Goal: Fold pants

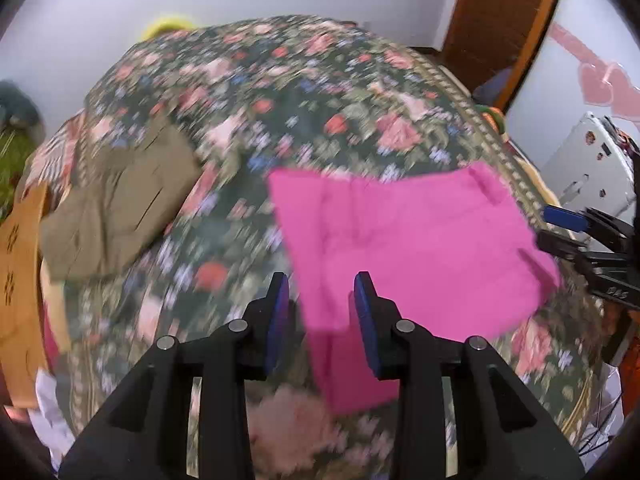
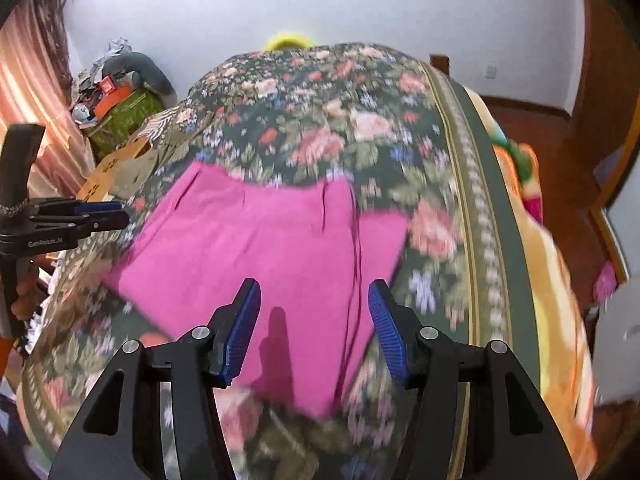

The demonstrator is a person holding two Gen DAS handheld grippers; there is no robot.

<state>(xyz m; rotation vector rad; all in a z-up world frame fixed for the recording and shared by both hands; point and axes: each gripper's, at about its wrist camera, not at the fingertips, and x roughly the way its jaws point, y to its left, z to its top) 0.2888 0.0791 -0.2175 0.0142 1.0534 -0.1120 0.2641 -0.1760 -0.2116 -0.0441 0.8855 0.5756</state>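
Pink pants lie folded flat on the flowered bedspread; they also show in the right wrist view. My left gripper is open and empty, hovering over the pants' near left corner. My right gripper is open and empty, hovering above the pants' near edge. The right gripper also shows at the right edge of the left wrist view. The left gripper also shows at the left edge of the right wrist view. Both views are blurred.
Olive-brown pants lie on the bed's left side, by a yellow patterned cloth. A cluttered green box stands at the far left. The bed's right edge drops to an orange blanket and wooden floor.
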